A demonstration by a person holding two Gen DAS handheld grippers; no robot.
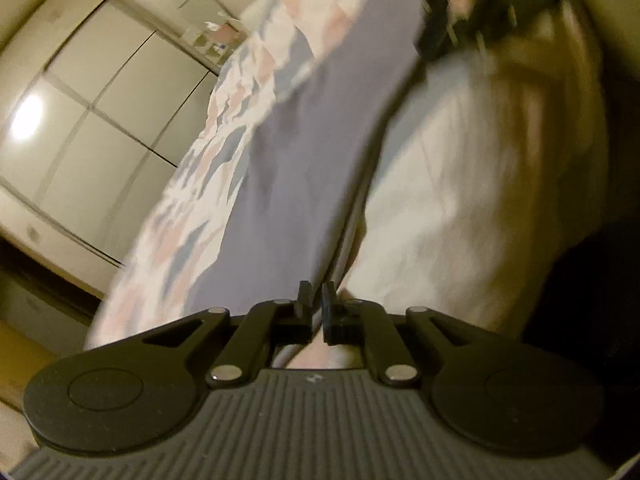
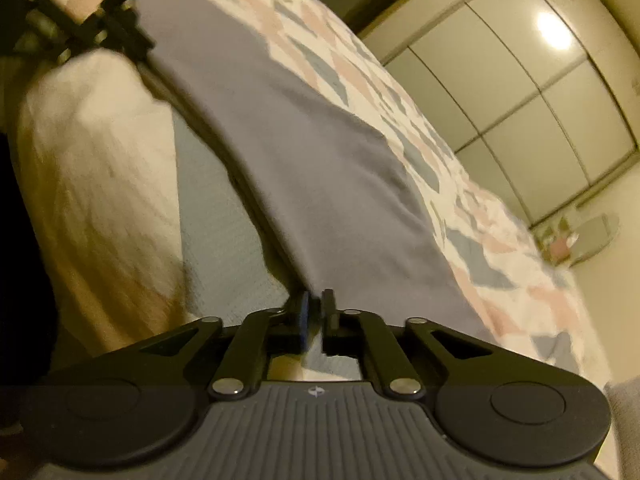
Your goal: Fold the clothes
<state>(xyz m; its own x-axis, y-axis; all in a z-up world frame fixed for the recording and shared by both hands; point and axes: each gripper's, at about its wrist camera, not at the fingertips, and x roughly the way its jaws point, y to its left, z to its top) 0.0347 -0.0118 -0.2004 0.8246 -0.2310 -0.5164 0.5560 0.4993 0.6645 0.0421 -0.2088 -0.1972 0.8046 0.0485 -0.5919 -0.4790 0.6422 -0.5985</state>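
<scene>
Ribbed grey plastic fills the bottom of each wrist view, and on it sits a small pale emblem too small to read; no other writing is legible anywhere. From that housing, black linkage arms run up to the left gripper (image 1: 317,300), whose jaws are clamped on the edge of a smooth grey-blue cloth garment (image 1: 304,152). The right gripper (image 2: 317,304) is likewise pinched onto another edge of the same garment (image 2: 312,168), one of its finger pads showing blue. Between the two tools the cloth hangs stretched as a long band, lifted above a patchwork bed cover of white, pink and grey-blue shapes (image 1: 240,96). Beside the garment lies a rumpled cream fabric (image 1: 460,184), much blurred. Each camera sees the other tool at the far end of the band. Beyond the bed stands a pale panelled wardrobe (image 1: 100,112) with a bright light glare on its doors.
</scene>
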